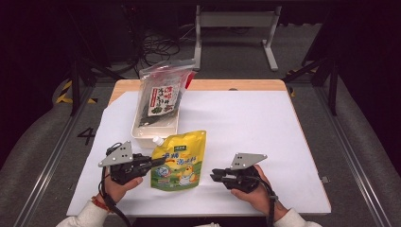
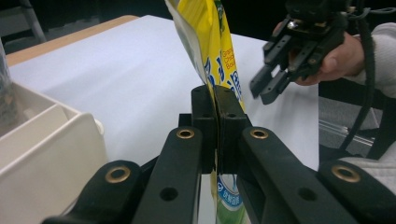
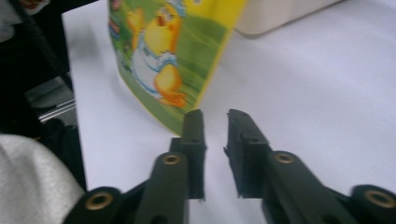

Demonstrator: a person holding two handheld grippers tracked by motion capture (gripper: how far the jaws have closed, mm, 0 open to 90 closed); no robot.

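Pouch (image 1: 178, 161) sits between both hand-held grippers, lifted at its left edge. Left hand-held gripper (image 2: 215, 100) pinches that edge, jaws pressed together. Right hand-held gripper (image 3: 215, 122) just beside it, slightly spread, holding nothing.

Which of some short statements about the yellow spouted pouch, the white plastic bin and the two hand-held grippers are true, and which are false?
1. The left hand-held gripper is shut on the edge of the yellow spouted pouch. True.
2. The right hand-held gripper holds the pouch. False: its jaws stand apart with nothing between them.
3. A clear bag with a dark packet stands in the white plastic bin. True.
4. The pouch lies inside the bin. False: it is outside, in front of the bin.
5. The white sheet covers the wooden table completely. False: a wooden strip shows at the far edge.
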